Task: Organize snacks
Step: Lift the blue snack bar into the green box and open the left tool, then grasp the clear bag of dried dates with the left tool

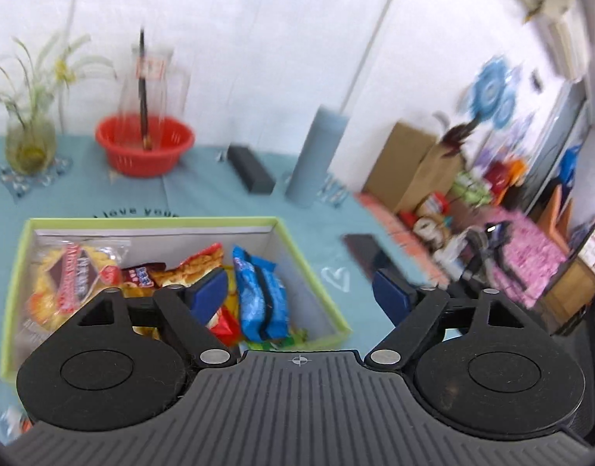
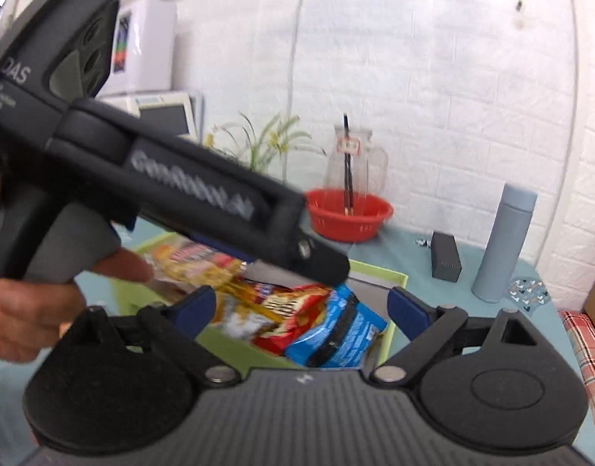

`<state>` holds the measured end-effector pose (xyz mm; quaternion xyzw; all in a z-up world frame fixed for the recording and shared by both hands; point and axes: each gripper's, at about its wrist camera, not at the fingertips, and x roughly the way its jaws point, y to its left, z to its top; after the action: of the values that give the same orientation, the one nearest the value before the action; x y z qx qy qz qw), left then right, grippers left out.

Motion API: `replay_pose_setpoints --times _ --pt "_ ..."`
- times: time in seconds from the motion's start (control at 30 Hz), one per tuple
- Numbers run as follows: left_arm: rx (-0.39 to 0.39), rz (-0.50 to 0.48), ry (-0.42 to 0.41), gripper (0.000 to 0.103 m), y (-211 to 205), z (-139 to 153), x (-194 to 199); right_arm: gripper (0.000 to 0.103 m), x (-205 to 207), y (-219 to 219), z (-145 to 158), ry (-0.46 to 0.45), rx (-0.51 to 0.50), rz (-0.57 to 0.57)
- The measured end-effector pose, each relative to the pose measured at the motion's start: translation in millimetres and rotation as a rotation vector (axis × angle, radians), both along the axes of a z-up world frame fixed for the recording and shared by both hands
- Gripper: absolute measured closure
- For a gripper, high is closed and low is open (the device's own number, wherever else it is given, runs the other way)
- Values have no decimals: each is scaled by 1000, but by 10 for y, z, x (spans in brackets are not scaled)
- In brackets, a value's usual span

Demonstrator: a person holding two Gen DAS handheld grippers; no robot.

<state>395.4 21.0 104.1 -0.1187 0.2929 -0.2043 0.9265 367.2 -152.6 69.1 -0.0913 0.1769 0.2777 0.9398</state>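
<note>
A green-rimmed box (image 1: 301,256) holds several snack packs: a blue packet (image 1: 260,297), a yellow cracker pack (image 1: 70,275) and red and orange bags (image 1: 196,266). My left gripper (image 1: 299,297) stands open above the box's right part, nothing between its fingers. In the right wrist view the same box (image 2: 396,275) lies below my right gripper (image 2: 303,310), which is open and empty above the blue packet (image 2: 338,334) and a red bag (image 2: 293,310). The left gripper's black body (image 2: 188,194), held by a hand (image 2: 33,310), crosses over the box there.
On the teal tablecloth stand a red basket (image 1: 144,143) with a glass jar, a plant vase (image 1: 29,143), a grey-blue flask (image 1: 317,159), a dark small box (image 1: 251,174) and a black phone (image 1: 365,250). Cardboard and clutter (image 1: 472,202) lie off the table's right edge.
</note>
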Motion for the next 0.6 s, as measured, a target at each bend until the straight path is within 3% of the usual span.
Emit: replay_pose_setpoints --times 0.17,0.33,0.43,0.6 --pt "15 90 -18 29 215 -127 -785 9 -598 -15 -176 64 52 72" --pt "-34 212 121 31 637 -650 -1400 9 -916 238 -633 215 19 116" --pt "-44 228 187 38 798 -899 -1553 9 -1072 356 -831 284 32 151" --pt "46 202 223 40 732 -1076 -1421 9 -1262 600 -1037 364 54 224"
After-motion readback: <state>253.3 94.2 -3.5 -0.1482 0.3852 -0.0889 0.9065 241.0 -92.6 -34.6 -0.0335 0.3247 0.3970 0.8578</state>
